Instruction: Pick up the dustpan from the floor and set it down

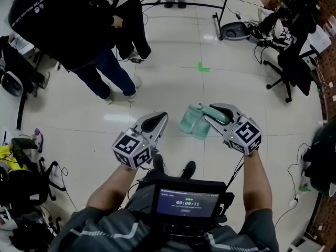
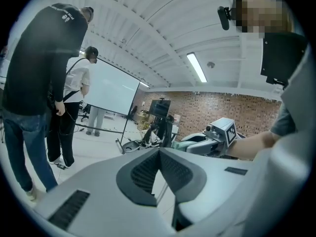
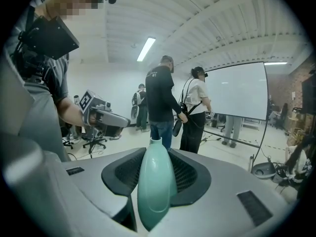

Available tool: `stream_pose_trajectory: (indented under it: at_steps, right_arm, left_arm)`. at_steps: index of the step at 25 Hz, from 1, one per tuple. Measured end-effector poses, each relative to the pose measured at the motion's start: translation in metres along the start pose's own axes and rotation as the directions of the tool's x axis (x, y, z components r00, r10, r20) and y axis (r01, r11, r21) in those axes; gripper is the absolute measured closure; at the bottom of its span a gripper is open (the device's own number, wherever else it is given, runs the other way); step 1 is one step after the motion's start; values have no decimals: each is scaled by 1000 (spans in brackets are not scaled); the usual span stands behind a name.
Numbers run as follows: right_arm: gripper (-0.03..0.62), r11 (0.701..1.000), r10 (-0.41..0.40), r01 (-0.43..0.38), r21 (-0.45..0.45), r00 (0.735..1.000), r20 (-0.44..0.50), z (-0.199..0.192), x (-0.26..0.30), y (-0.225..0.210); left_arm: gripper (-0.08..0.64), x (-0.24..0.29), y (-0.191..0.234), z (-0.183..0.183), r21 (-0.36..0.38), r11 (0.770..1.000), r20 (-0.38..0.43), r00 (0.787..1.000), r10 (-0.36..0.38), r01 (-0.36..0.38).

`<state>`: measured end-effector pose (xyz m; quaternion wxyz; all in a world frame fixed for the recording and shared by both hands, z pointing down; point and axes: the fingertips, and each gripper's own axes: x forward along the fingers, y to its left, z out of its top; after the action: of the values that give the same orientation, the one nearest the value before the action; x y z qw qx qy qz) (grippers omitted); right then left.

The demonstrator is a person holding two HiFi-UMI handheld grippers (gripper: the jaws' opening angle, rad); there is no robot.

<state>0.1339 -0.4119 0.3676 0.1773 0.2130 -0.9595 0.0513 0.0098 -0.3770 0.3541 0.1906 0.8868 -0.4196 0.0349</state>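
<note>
Right gripper [image 1: 211, 118] clamps dustpan [image 1: 192, 122] handle — handle lies along jaws, pan ahead of tips; left gripper [image 1: 157, 121] closed, empty.

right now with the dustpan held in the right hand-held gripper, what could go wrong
1. The right hand-held gripper clamps only the handle. The rest of the dustpan hangs out past the jaws and could swivel or slip.
2. The left hand-held gripper, shut and empty, is close beside the pan and might knock it.
3. A person in dark clothes stands just ahead, so a wide swing could reach their legs.
</note>
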Motion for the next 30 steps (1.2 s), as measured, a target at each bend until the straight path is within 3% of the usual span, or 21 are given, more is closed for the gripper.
stream_pose_trajectory:
  at_steps: [7, 10, 17, 22, 26, 30]
  right_arm:
    - [433, 998, 12, -10, 63, 999, -34, -91, 37, -58]
    - [433, 997, 26, -21, 78, 997, -69, -157, 71, -84]
    - [432, 991, 83, -65, 118, 985, -154, -315, 128, -95]
    - [432, 990, 87, -63, 127, 978, -188, -411, 159, -100]
    - [431, 987, 76, -45, 152, 975, -209, -466, 173, -99]
    - [431, 986, 70, -34, 165, 973, -220, -490, 172, -95]
  left_arm:
    - [526, 94, 33, -77, -28, 997, -91, 994, -68, 66]
    - [526, 140, 66, -133, -48, 997, -136, 988, -69, 63]
    - [526, 208, 104, -279, -86, 995, -257, 964, -68, 47]
    - [526, 237, 126, -368, -104, 994, -285, 957, -57, 29]
    - [526, 250, 130, -420, -119, 992, -300, 950, -84, 50]
    - [526, 255, 129, -440, -134, 990, -306, 948, -87, 48]
